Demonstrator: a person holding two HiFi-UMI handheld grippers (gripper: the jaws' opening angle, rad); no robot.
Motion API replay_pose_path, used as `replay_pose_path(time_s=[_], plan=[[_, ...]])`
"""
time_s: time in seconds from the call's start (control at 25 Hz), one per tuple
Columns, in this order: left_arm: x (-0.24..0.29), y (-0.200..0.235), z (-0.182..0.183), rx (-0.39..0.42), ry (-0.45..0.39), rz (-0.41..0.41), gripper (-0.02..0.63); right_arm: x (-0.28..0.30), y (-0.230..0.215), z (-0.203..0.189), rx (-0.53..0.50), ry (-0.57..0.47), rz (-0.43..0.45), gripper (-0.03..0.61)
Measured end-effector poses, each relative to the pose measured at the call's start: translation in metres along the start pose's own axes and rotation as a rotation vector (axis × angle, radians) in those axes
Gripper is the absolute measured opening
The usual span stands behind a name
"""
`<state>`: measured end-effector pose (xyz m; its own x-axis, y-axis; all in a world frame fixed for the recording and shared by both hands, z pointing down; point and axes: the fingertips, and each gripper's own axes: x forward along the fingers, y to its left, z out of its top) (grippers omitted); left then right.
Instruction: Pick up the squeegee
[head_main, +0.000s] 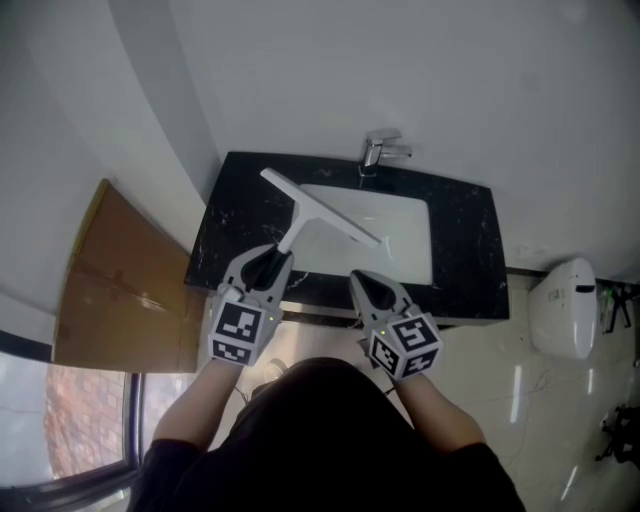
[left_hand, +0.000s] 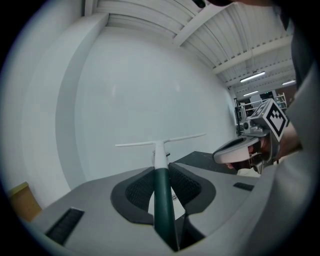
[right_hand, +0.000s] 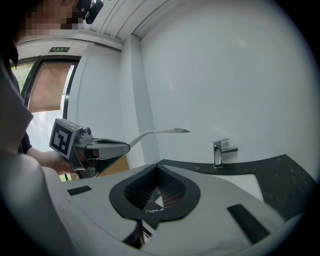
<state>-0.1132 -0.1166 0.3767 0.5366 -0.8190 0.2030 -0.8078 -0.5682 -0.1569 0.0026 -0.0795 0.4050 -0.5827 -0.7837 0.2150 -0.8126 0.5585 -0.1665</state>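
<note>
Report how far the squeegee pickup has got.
Done: the left tongs are shut on the squeegee by its dark handle, and it is clear of the counter, with its blade in the air over the sink. In hand: the left tongs hold it there, while the right tongs are shut and empty. Left: nothing of the pickup itself, as far as I can see.

A: You have two grippers to count: the left gripper (head_main: 274, 256) and the right gripper (head_main: 361, 279), each with two jaws and one marker cube (head_main: 240, 332).

B: So you tally two cubes and four jaws. How many squeegees do you see?

A: You have one squeegee (head_main: 318, 210), no second.

B: Add one table (head_main: 240, 215), one basin (head_main: 400, 235) and one faucet (head_main: 378, 150).

A: Then you also count one brown board (head_main: 115, 280) and one white fixture (head_main: 562, 305).
</note>
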Motion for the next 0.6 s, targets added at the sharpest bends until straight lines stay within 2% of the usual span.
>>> replay_pose_path(time_s=[0.6], plan=[[0.0025, 0.0007, -0.0007, 0.000, -0.002, -0.003, 0.098, 0.0001, -0.0018, 0.0010, -0.002, 0.001, -0.014, 0.008]])
